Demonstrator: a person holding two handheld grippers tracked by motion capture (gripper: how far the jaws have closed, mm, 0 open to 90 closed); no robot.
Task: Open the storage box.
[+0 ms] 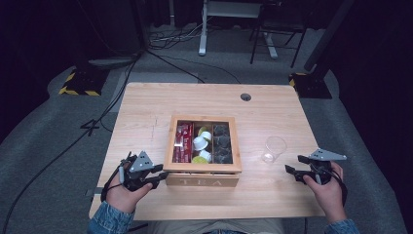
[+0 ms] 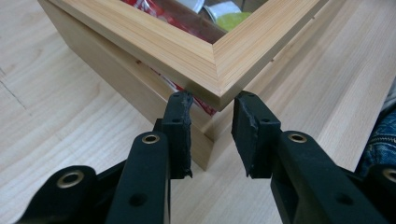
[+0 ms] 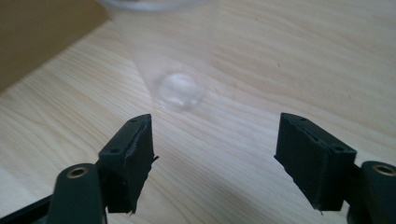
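A: Stage shown?
B: My left gripper pinches the lifted lid corner of the glass-topped wooden tea box, worktop centre; my right gripper gapes empty, clear plastic cup at its eleven o'clock, ungrasped.

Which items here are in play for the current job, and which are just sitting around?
In play:
- left claw, at the tea box lid's corner
- tea box
- right claw, open
- clear plastic cup

Sitting around:
- red tea packets
- white pods
- table
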